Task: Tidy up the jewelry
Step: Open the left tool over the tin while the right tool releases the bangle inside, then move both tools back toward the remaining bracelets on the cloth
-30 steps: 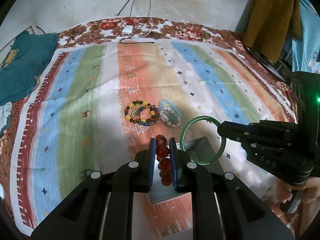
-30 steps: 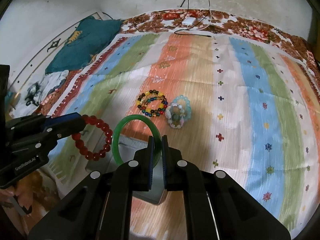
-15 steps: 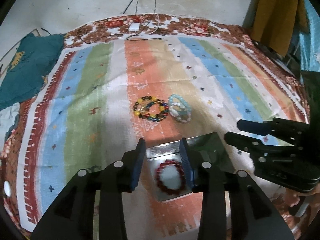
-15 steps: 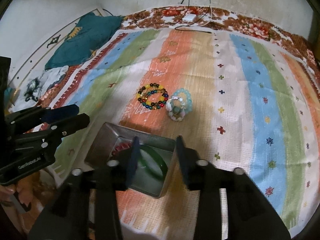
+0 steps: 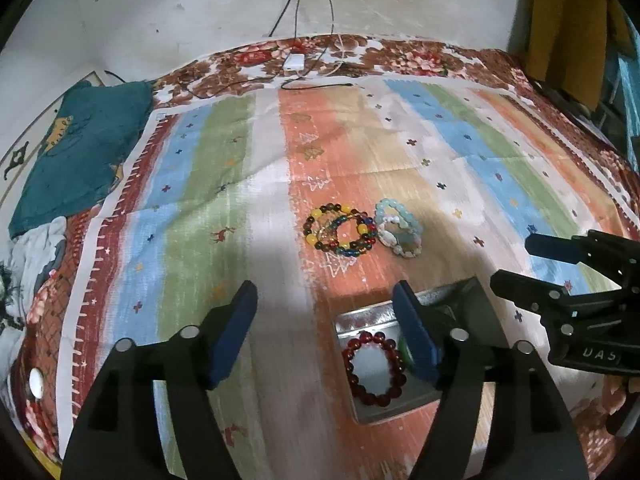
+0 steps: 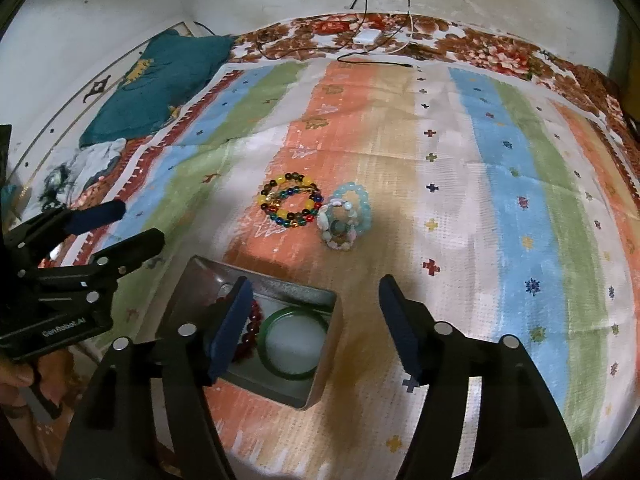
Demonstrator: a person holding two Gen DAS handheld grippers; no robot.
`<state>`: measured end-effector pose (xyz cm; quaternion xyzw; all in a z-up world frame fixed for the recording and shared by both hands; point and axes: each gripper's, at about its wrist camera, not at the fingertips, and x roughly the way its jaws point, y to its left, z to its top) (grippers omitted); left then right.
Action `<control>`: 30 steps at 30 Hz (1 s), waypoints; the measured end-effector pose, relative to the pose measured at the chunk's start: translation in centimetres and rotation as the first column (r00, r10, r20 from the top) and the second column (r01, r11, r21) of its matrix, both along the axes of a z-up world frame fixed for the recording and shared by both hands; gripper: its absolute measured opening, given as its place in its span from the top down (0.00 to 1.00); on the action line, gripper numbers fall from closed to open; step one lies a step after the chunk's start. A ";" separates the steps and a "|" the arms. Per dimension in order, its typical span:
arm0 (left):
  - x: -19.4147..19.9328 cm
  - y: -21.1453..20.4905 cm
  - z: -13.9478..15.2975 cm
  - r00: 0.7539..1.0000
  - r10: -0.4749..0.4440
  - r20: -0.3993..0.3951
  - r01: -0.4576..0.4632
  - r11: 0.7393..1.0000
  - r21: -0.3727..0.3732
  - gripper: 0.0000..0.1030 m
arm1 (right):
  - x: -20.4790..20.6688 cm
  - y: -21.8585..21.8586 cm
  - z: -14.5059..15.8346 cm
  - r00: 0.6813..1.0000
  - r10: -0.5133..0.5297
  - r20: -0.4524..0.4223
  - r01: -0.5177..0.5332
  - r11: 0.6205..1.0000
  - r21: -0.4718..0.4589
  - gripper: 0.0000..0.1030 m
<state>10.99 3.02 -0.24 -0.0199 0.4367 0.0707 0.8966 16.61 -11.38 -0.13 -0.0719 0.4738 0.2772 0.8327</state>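
Note:
A red bead bracelet (image 5: 352, 364) lies flat in the open metal tin (image 5: 360, 314), below my left gripper (image 5: 324, 292). Its jaws are opening, with nothing gripped between them. In the right wrist view a green bangle (image 6: 295, 313) lies in the tin (image 6: 320, 364) beside the red bracelet (image 6: 252, 332). My right gripper (image 6: 316, 284) hangs over the tin, its jaws opening and empty. Each gripper shows in the other's view, the right gripper (image 5: 516, 262) and the left gripper (image 6: 140, 222). Farther back on the cloth lie multicoloured bead bracelets (image 5: 362, 228) (image 6: 280, 214) and pale blue and white bracelets (image 5: 400, 240) (image 6: 352, 192).
A striped cloth (image 5: 460, 168) covers a floral bedspread. A teal cloth (image 5: 80, 152) lies at the left edge. A white charger (image 5: 294, 62) with cables sits by the far wall. A brown garment (image 5: 568, 20) hangs at the right. A hand (image 6: 16, 376) holds the left gripper's handle.
Both grippers let go: the red bracelet and the green bangle dropped from the shut jaws into the tin. Both pairs of jaws have spread wide since.

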 end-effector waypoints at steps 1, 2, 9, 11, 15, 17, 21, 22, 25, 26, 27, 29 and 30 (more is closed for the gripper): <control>0.1 0.1 0.0 1.000 0.006 0.002 -0.006 1.000 0.002 0.29 | 0.2 0.0 0.0 1.000 -0.004 -0.002 0.004 1.000 0.000 0.33; 0.2 0.1 0.0 1.000 0.010 0.004 -0.010 1.000 0.004 0.28 | 0.3 0.0 -0.1 1.000 -0.009 -0.003 0.009 1.000 0.000 0.31; 1.0 1.0 0.1 0.999 0.039 0.018 -0.039 0.999 0.017 0.24 | 1.8 0.1 -0.4 0.999 -0.042 -0.005 0.042 0.999 -0.007 0.22; 1.3 1.2 0.2 0.999 0.043 0.020 -0.044 0.999 0.024 0.23 | 2.3 0.3 -0.5 0.999 -0.048 -0.006 0.048 0.999 -0.007 0.18; 2.0 1.5 0.2 0.999 0.046 0.026 -0.047 0.998 0.040 0.21 | 3.0 0.6 -0.8 0.999 -0.050 -0.005 0.049 0.999 -0.013 0.16; 2.4 1.8 0.1 0.999 0.048 0.026 -0.049 0.998 0.035 0.19 | 3.4 0.8 -0.9 0.999 -0.049 -0.005 0.049 0.999 -0.019 0.16; 3.4 2.4 -0.4 0.999 0.053 0.005 -0.054 0.998 0.024 0.18 | 4.2 1.0 -1.1 0.998 -0.057 -0.013 0.057 0.998 -0.024 0.15; 3.7 2.5 -0.5 0.998 0.057 0.000 -0.057 0.998 0.025 0.18 | 4.5 1.0 -1.1 0.998 -0.060 -0.020 0.059 0.998 -0.021 0.15; 4.3 2.8 -0.8 0.998 0.058 -0.009 -0.058 0.998 0.009 0.18 | 5.2 1.3 -1.4 0.997 -0.065 -0.033 0.064 0.998 -0.019 0.15; 4.5 2.8 -0.8 0.999 0.053 -0.011 -0.053 0.999 0.000 0.18 | 5.5 1.3 -1.5 0.997 -0.065 -0.032 0.064 0.998 -0.026 0.15; 4.7 2.8 -0.9 0.999 0.047 -0.014 -0.048 0.999 -0.017 0.18 | 5.7 1.5 -1.7 0.997 -0.065 -0.032 0.064 0.997 -0.034 0.15; 5.2 3.1 -1.2 0.999 0.046 -0.025 -0.047 0.998 -0.050 0.18 | 6.1 1.6 -2.0 0.997 -0.069 -0.038 0.068 0.997 -0.042 0.15; 5.5 3.3 -1.4 0.998 0.050 -0.034 -0.052 0.997 -0.058 0.18 | 6.3 1.6 -2.1 0.997 -0.071 -0.041 0.069 0.997 -0.043 0.15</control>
